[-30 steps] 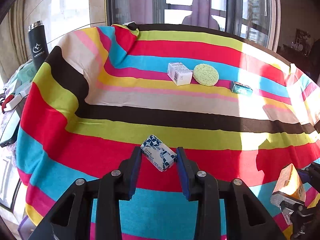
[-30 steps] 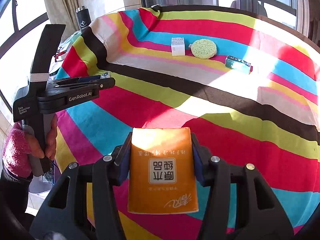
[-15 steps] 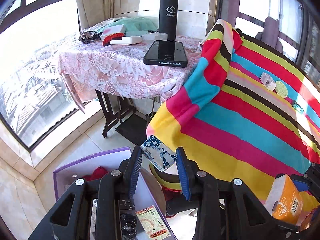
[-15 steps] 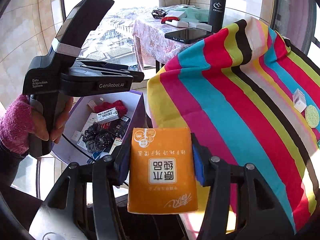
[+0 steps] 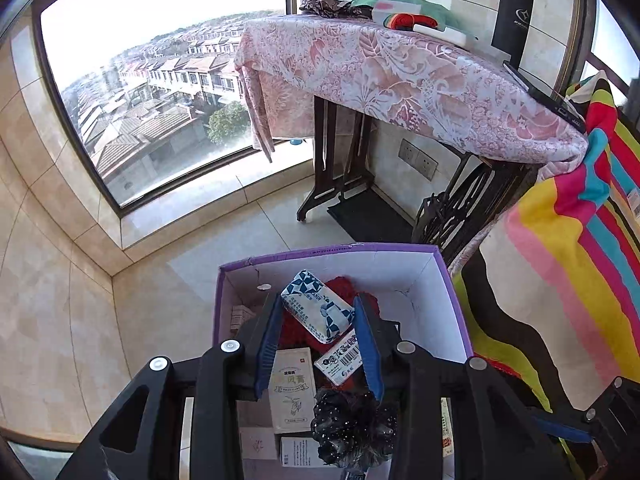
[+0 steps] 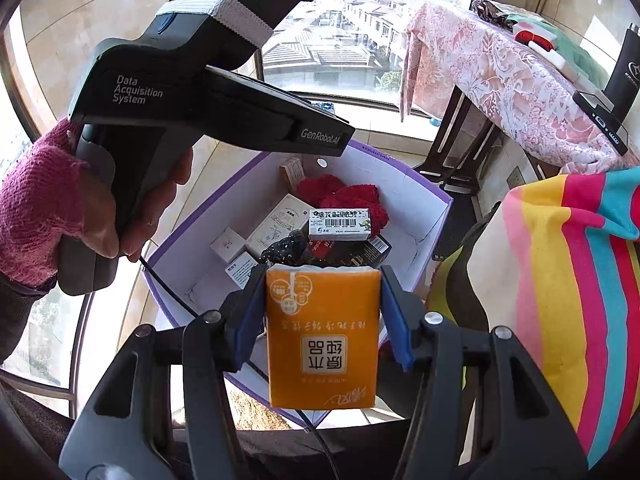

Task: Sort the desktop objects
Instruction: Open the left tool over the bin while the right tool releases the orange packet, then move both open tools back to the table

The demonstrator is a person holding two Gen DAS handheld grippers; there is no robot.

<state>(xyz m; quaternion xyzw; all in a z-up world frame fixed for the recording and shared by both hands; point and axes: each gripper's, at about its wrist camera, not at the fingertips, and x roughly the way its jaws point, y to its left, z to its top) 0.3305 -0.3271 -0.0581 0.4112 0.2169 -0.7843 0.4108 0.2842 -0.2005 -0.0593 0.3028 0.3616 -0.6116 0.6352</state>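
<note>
Two claws hang over one purple-rimmed box (image 5: 328, 249), which stands open on the tiled floor just off the draped edge of the striped worktop (image 5: 580, 240).

Left wrist view: left claw (image 5: 318, 300) points steeply down into the box. Between its blue pads sits a small soft packet (image 5: 316, 310), white with a dark-blue triangle pattern and fine print, tilted with its far end higher. Jaws have just been opening; the pads look barely clear of the packet, so I log this claw as open with the packet between the pads, above the middle of the box. Only this view shows the black sequinned scrunchie (image 5: 352, 428) at the near wall and the tall white carton (image 5: 290, 384) from directly above.

Right wrist view: right claw (image 6: 321, 276) frames an orange tissue pack (image 6: 322, 336), glossy, with a white label square and upside-down print. Jaws have just been opening; a thin gap shows on each side, so nothing is gripped. The pack hangs over the box's near rim. Only this view shows my left hand (image 6: 92, 208) in a pink knitted glove on its handle, the red knitted item (image 6: 348, 196) at the far wall, and a white barcoded box (image 6: 340, 224) lying on it.

Both views: side table under pink patterned cloth (image 5: 400, 68), with a black flask (image 5: 512, 12) at its far edge.
</note>
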